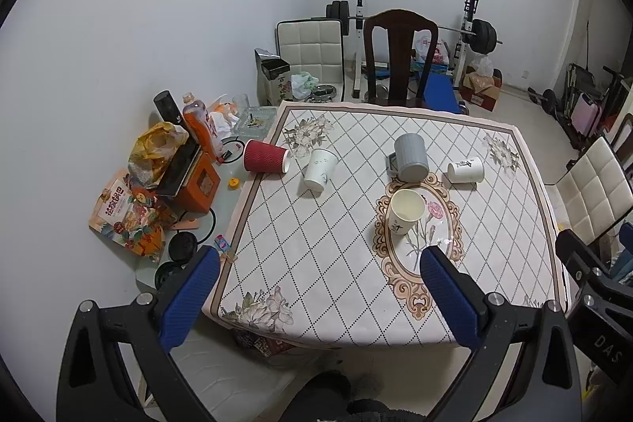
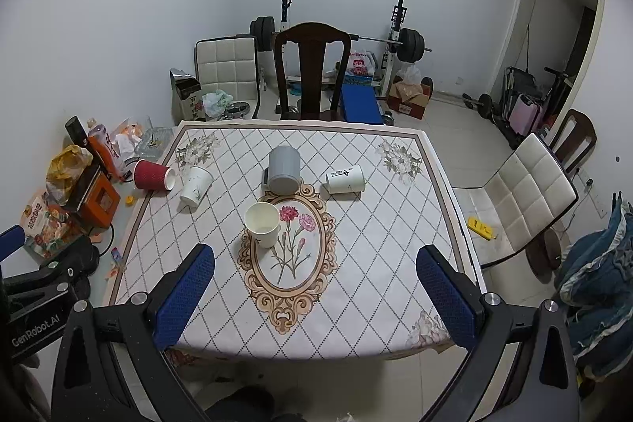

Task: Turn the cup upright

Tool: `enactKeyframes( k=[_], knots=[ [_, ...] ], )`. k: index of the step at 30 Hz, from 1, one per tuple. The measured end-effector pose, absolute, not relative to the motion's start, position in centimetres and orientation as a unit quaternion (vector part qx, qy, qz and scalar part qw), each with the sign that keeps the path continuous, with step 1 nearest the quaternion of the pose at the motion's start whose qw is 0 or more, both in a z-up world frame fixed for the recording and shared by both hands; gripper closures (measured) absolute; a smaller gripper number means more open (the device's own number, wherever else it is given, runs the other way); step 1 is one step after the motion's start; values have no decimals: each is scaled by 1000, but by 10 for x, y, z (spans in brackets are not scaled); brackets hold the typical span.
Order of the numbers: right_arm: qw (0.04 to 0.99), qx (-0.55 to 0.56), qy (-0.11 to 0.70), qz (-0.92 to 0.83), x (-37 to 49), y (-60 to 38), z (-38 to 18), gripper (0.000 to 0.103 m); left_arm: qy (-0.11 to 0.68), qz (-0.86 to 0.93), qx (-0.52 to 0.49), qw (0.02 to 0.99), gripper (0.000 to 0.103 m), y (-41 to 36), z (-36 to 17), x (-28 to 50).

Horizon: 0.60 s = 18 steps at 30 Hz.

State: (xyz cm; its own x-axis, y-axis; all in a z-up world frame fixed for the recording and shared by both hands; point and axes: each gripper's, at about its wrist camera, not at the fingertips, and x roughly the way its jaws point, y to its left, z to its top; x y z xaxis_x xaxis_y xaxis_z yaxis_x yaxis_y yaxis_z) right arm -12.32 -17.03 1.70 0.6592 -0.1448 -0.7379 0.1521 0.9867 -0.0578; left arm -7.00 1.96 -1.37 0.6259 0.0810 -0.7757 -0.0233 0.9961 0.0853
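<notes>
Several cups sit on the patterned tablecloth (image 1: pixel 316 263) (image 2: pixel 376 263). A cream paper cup (image 1: pixel 404 211) (image 2: pixel 262 224) stands upright near the middle. A grey mug (image 1: pixel 410 156) (image 2: pixel 283 169) stands mouth down behind it. A white printed cup (image 1: pixel 466 169) (image 2: pixel 345 178) lies on its side at the right. A white floral cup (image 1: pixel 319 169) (image 2: pixel 195 184) lies tilted at the left. A red ribbed cup (image 1: pixel 265 156) (image 2: pixel 153 175) lies on its side at the left edge. My left gripper (image 1: pixel 320 260) and right gripper (image 2: pixel 316 256) are open and empty, above the near edge.
Snack bags, an orange box (image 1: pixel 194 188) and a bottle (image 1: pixel 201 125) crowd the glass side table at the left. A dark wooden chair (image 2: pixel 310 66) stands at the far edge, a white padded chair (image 2: pixel 522 196) at the right. A weight rack stands against the back wall.
</notes>
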Motion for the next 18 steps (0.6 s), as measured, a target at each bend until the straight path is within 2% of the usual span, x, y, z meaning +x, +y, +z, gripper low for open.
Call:
enactKeyframes(
  k=[18],
  knots=[
    [910, 7, 408, -78, -120, -174, 12, 0, 429, 20, 38, 902, 0, 18, -14, -68]
  ],
)
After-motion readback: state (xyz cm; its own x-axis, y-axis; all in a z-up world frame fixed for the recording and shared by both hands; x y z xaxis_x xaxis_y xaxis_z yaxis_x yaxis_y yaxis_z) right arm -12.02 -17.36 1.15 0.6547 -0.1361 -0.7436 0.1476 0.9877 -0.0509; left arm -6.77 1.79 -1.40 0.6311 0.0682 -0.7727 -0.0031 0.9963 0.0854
